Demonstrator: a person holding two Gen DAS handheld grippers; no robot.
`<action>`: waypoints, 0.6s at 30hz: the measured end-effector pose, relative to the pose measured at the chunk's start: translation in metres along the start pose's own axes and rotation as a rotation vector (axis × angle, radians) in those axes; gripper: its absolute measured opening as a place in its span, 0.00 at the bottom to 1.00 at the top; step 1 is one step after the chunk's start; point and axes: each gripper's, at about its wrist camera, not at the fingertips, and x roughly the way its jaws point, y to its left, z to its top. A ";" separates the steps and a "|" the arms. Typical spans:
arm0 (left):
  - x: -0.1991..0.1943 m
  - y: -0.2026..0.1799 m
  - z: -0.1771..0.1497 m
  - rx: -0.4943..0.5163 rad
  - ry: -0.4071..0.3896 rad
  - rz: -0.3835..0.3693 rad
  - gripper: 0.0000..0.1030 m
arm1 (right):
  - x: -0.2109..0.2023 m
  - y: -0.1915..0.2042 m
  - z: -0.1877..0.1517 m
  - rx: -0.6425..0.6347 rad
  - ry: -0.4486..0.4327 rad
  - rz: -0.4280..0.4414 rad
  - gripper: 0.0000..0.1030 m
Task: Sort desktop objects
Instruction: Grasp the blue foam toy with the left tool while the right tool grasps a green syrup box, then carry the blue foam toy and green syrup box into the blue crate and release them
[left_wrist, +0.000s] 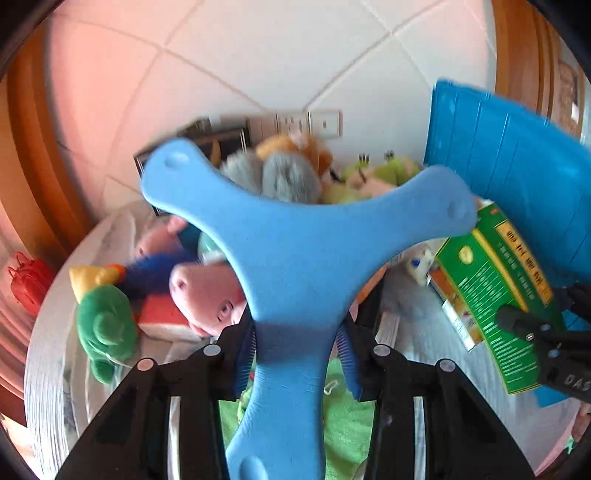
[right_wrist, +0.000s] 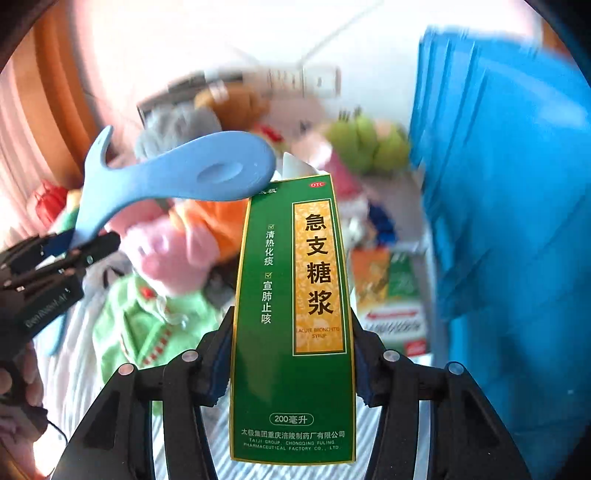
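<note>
1. Green medicine box (right_wrist: 291, 321): held upright in right gripper (right_wrist: 291, 369), pads clamped on its long sides, above the cluttered table. Looks like light, stiff card; crushable, so grip the flat sides low.
2. Blue three-armed toy (left_wrist: 295, 266): left gripper (left_wrist: 299, 354) clamps one arm. Prob. light, rigid, smooth; could pivot in the grip.
3. Around: plush toys (left_wrist: 199, 291) on white cloth (left_wrist: 424, 332), blue bin (left_wrist: 517, 177) at right, likely a sorting target.

Held a pale blue three-armed toy (left_wrist: 295, 266), a green box (right_wrist: 291, 332) with a gold panel; bright blue bin (right_wrist: 509, 221) alongside.
</note>
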 end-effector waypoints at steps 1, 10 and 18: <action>-0.009 0.001 0.003 -0.004 -0.022 -0.002 0.38 | -0.011 0.002 0.004 0.002 -0.032 -0.004 0.50; -0.069 0.000 0.049 -0.019 -0.196 -0.082 0.38 | -0.143 -0.007 0.027 0.044 -0.327 -0.068 0.50; -0.114 -0.071 0.101 0.063 -0.330 -0.227 0.38 | -0.240 -0.055 0.020 0.142 -0.504 -0.220 0.50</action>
